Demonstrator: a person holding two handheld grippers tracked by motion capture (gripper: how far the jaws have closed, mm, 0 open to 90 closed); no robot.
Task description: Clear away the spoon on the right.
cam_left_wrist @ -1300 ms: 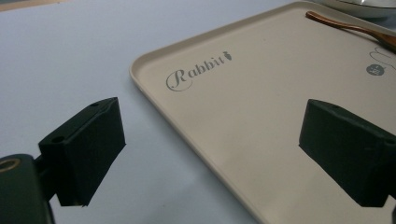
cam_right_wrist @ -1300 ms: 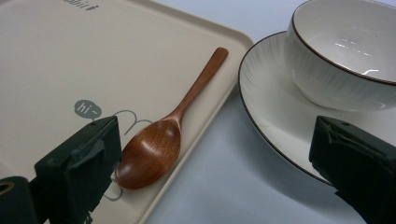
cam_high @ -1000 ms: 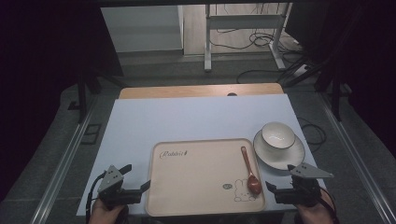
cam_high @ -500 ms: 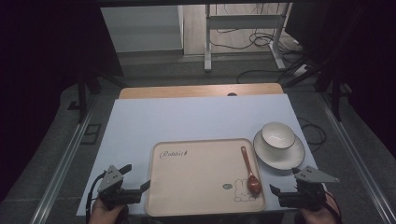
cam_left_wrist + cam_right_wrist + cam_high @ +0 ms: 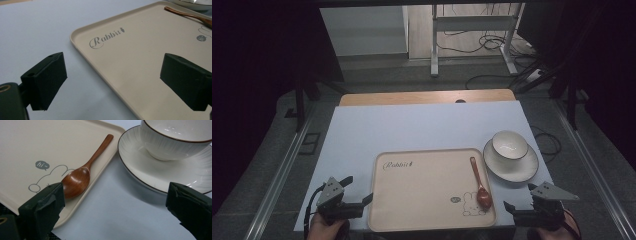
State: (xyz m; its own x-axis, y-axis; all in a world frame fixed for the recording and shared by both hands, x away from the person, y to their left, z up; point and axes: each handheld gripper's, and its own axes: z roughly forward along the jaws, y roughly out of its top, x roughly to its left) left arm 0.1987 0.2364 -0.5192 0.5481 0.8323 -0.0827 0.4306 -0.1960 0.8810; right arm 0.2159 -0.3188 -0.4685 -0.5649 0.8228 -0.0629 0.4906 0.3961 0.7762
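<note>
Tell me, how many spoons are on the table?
1. The wooden spoon lies on the tray, near its right edge, beside the saucer holding the cup. I see no others.

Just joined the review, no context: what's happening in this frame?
A person holds two grippers at the near edge of the table. The left gripper is open beside the tray, gripping nothing. The right gripper is open too, off the tray's near right corner. A wooden spoon lies on the tray; a cup sits on its saucer just right of it. Nothing is grasped yet.
</note>
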